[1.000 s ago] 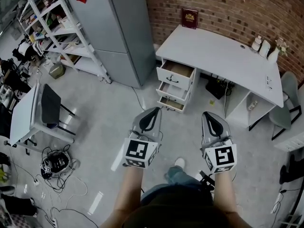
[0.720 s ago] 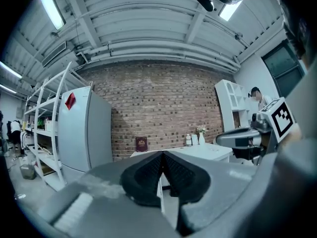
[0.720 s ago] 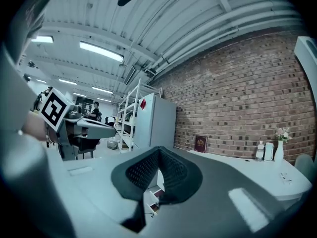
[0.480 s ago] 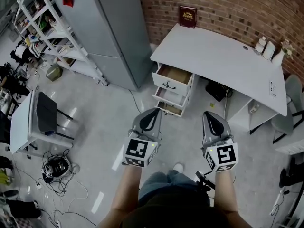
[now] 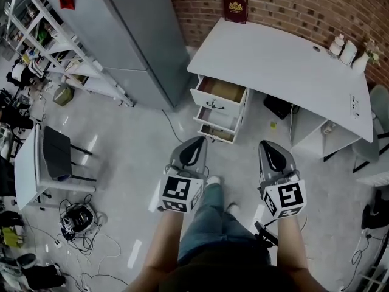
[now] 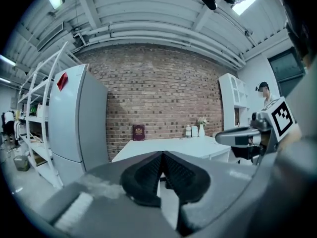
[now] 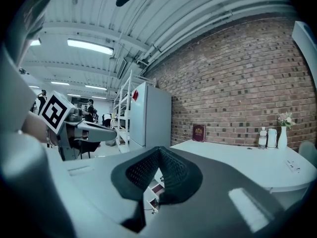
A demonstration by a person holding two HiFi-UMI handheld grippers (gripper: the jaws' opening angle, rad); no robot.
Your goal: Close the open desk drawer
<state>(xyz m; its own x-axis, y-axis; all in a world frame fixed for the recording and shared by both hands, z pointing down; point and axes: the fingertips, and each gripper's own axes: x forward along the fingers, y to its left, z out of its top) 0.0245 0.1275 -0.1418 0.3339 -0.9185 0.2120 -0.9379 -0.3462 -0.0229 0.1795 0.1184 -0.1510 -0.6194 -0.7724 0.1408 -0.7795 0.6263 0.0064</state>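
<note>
Left tongs (image 5: 194, 143) and right tongs (image 5: 271, 146) both clenched and empty, and the open drawer (image 5: 220, 91) lies well ahead, slightly nearer the left pair.

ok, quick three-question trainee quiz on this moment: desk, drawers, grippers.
1. True or false: the left gripper is touching the open top drawer, brown inside, of the white desk.
2. What stands at the desk's back edge by the brick wall? A) dark red book B) laptop C) green mug
3. Fill in: the jaws of the right gripper are ___, with nothing between them.
Key: 1 false: it is well short of the drawer, over the grey floor. 2 A. 3 shut.
</note>
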